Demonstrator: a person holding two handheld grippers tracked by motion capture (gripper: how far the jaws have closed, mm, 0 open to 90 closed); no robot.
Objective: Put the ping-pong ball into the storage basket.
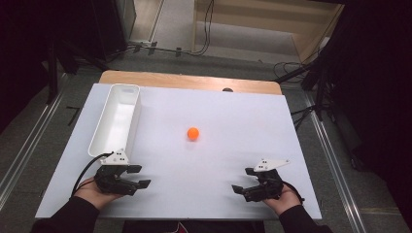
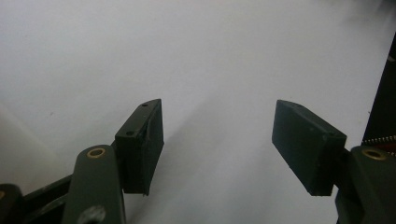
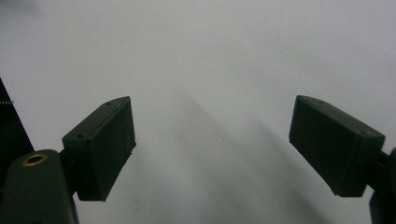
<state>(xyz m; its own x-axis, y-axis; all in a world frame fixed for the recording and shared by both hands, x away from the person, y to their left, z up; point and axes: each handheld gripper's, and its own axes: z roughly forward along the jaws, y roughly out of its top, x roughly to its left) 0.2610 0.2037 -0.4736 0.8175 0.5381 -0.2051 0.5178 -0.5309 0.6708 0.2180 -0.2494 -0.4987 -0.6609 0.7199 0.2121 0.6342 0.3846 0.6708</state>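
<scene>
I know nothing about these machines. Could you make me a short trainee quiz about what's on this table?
1. True or false: the orange ball lies inside the white bin.
2. Which tool is nearer the bin: A) left tool B) right tool?
3. Fill in: both tools' jaws stand ____ with nothing between them.

Key: 1 false, it lies on the white table; 2 A; 3 open.

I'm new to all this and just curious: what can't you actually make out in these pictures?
- High view: the white bin shows its near inner wall foreshortened; the floor close to that wall is hidden.
- High view: a small dark thing at the table's far edge is too small to identify.
- High view: the person's forearms are cut off by the bottom edge.
</scene>
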